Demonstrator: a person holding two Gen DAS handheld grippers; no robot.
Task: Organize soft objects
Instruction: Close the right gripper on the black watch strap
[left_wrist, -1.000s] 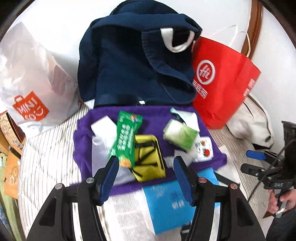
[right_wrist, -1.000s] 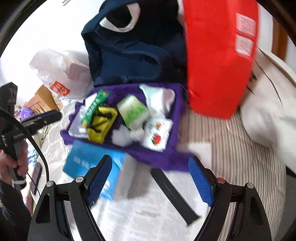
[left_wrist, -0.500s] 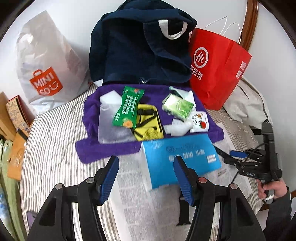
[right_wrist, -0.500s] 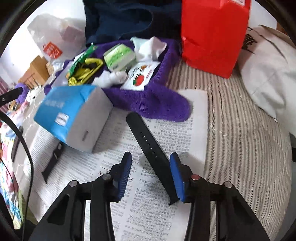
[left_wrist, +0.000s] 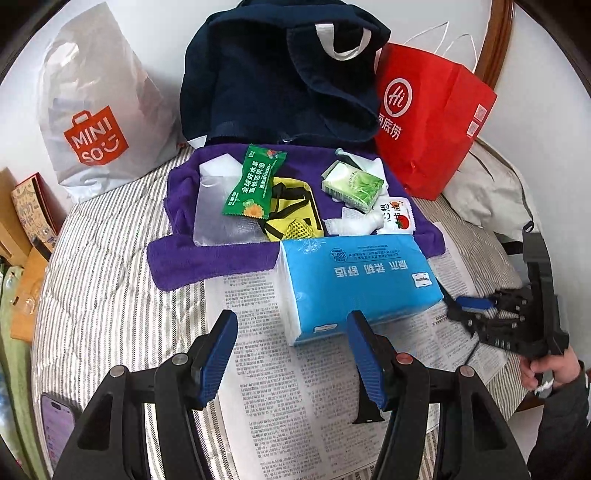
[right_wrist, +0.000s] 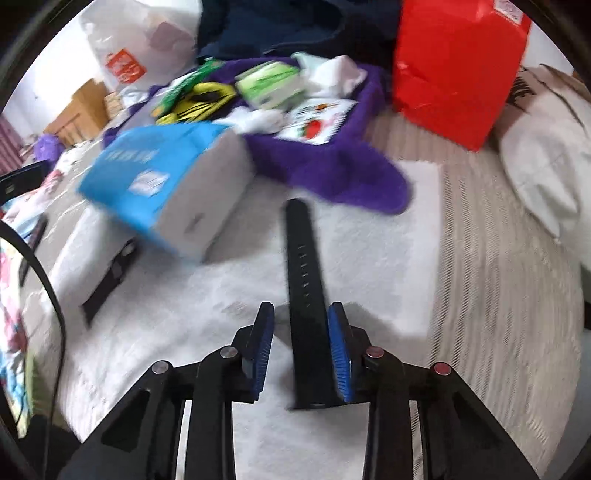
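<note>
The right gripper (right_wrist: 301, 350) is down over the black strap (right_wrist: 304, 280), which lies on the newspaper (right_wrist: 369, 266) just in front of the purple towel (right_wrist: 332, 170). Its jaws are closing with the strap's near end between them; the right pad looks to be against the strap's edge, the left stands a little off. The left gripper (left_wrist: 291, 354) hovers with jaws half wide and empty over bare newspaper, just in front of the blue tissue pack (left_wrist: 354, 280), which overlaps the towel's front edge. The red bag (left_wrist: 432, 129) stands at the towel's right corner.
</note>
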